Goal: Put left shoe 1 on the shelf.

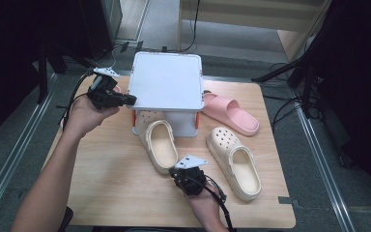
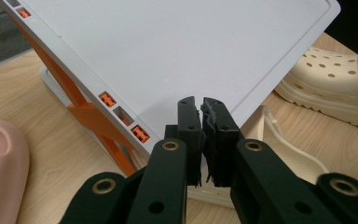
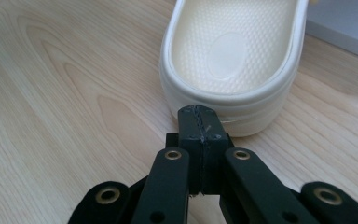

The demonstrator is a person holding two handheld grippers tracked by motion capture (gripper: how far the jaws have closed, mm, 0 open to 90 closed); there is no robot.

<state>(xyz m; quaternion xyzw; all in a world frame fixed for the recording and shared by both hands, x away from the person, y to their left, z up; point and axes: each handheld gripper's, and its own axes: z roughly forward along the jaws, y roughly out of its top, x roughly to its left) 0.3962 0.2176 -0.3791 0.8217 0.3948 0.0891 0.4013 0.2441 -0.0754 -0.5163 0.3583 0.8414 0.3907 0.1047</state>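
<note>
A wooden table (image 1: 106,193) is seen from above. At its 12 o'clock edge a white rack (image 1: 166,82) with orange struts is placed, its flat top facing up. Three shoes lie on the table: a pink slide (image 1: 232,113) at about 2 o'clock beside the rack, a cream clog (image 1: 235,162) at about 4 o'clock, and a second clog (image 1: 158,142) near the centre, its toe tucked under the rack and its heel pointing to 6 o'clock.

The left gripper (image 1: 125,100) is held at 10 o'clock, at the rack's left edge; its jaws are closed together, with nothing seen between them. The right gripper (image 1: 182,170) is held at 6 o'clock, right at the centre clog's heel; its jaws are pressed together and empty, their tips just at the heel rim.
</note>
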